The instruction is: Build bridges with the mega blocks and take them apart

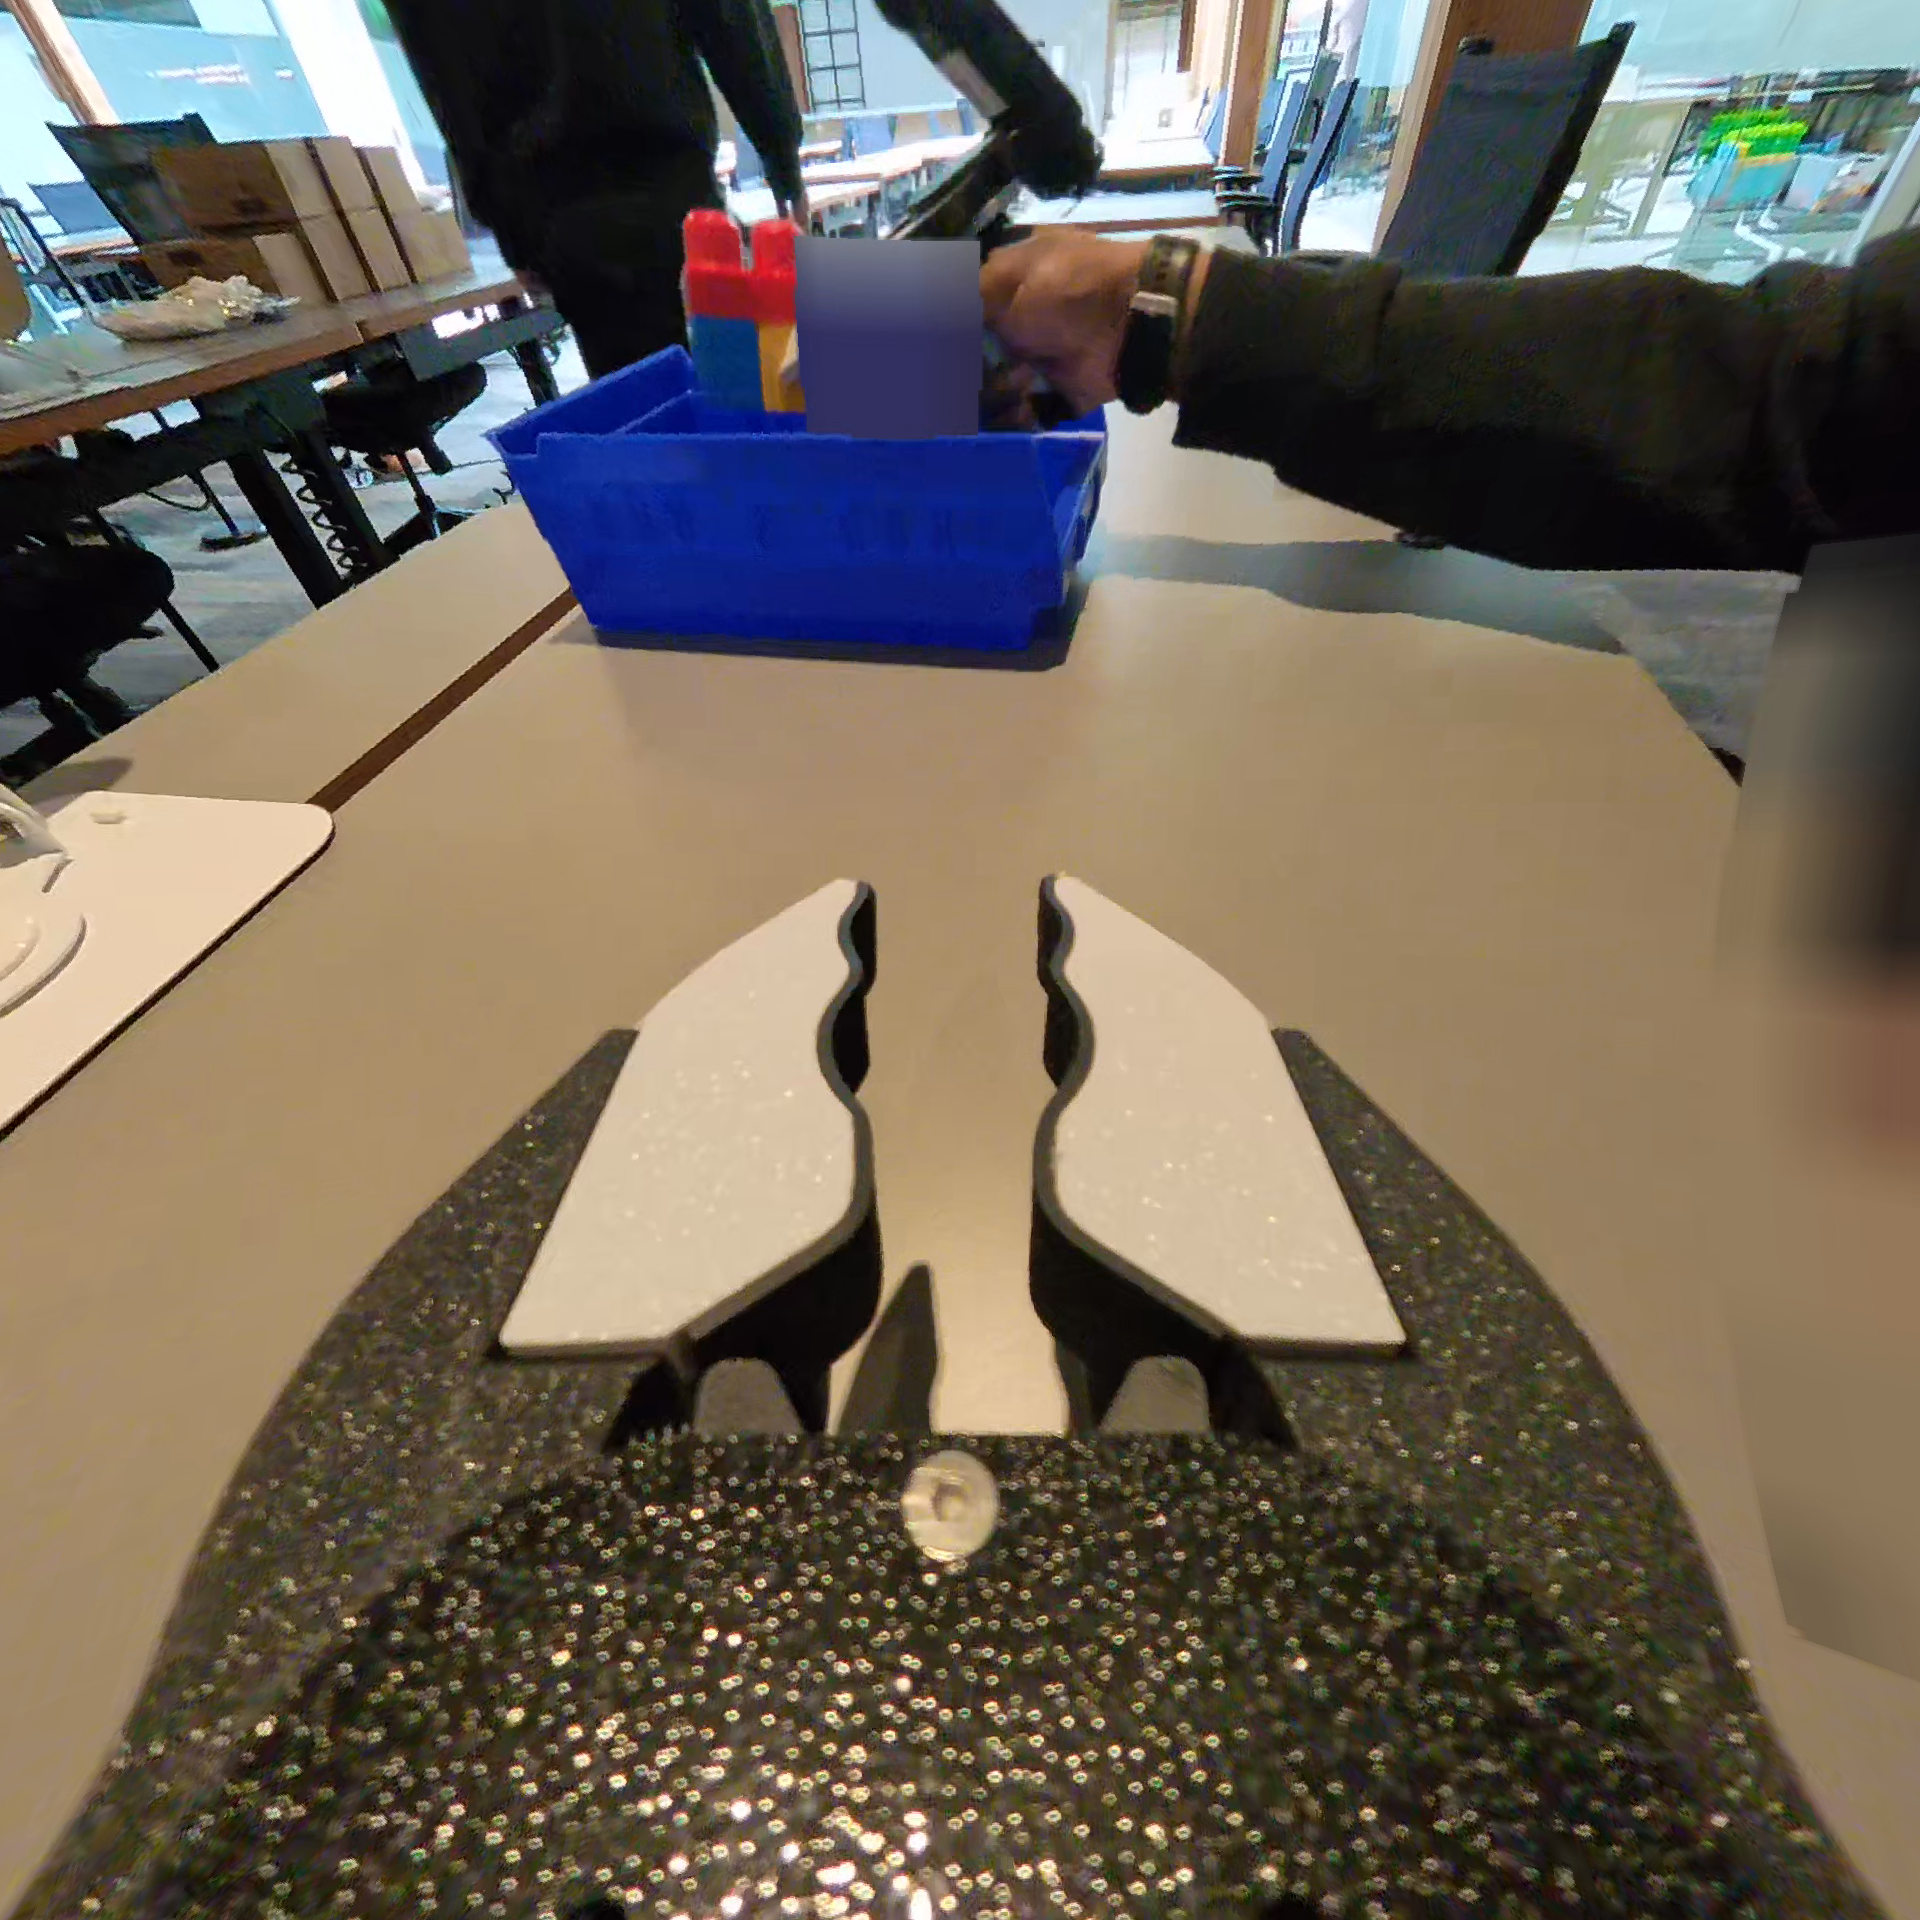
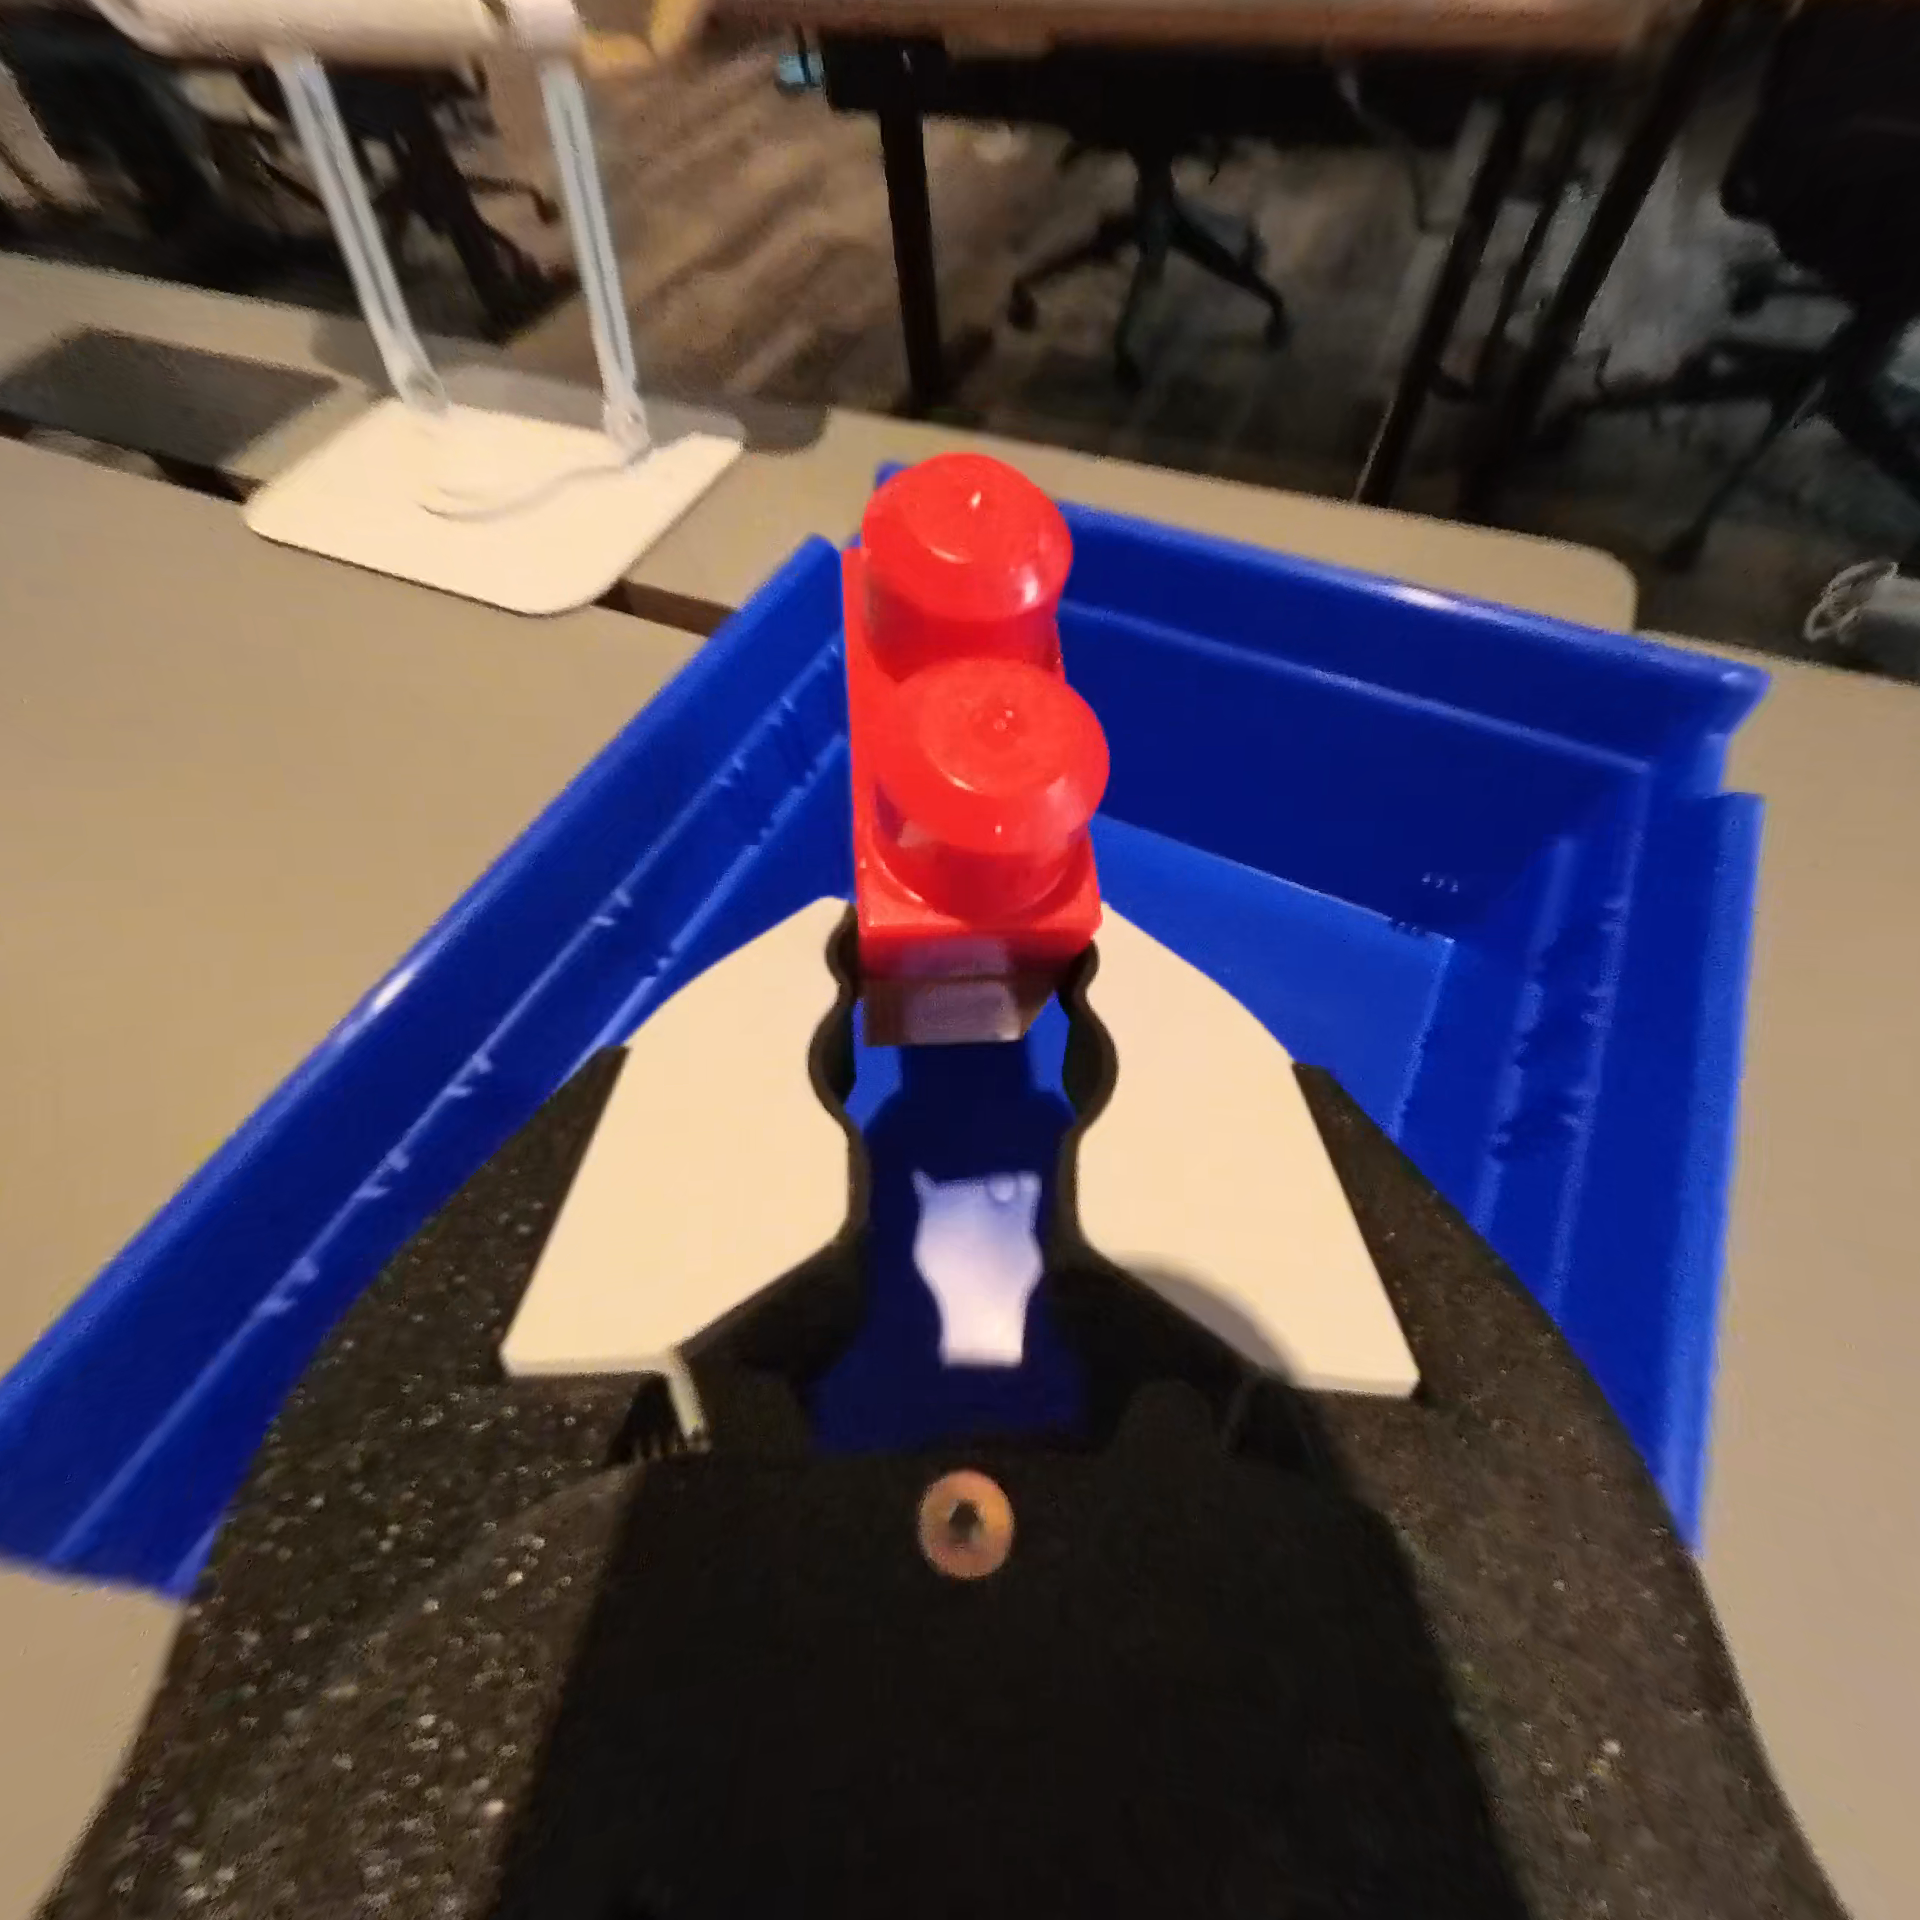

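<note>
My left gripper [image 1: 956, 904] is open and empty, low over the grey table [image 1: 1247, 790], pointing at a blue bin [image 1: 790, 540] farther back. My right gripper [image 2: 961, 966] is shut on a red two-stud mega block [image 2: 977, 748] and holds it above the blue bin [image 2: 1351, 727]. In the left wrist view the red block [image 1: 727, 255] tops a stack with a blue block [image 1: 722, 358] and a yellow block [image 1: 777, 364] under it, standing out above the bin. A hand [image 1: 1060, 301] reaches in from the right; a blur patch hides the right gripper there.
A white stand base [image 1: 156, 883] lies on the table at the left; it also shows in the right wrist view [image 2: 488, 499]. A person in dark clothes [image 1: 592, 156] stands behind the bin. Cardboard boxes [image 1: 270, 208] sit on a far desk. Office chairs [image 1: 1496, 156] stand behind. The gap from one gripper's tips to the other's is roughly 45 cm.
</note>
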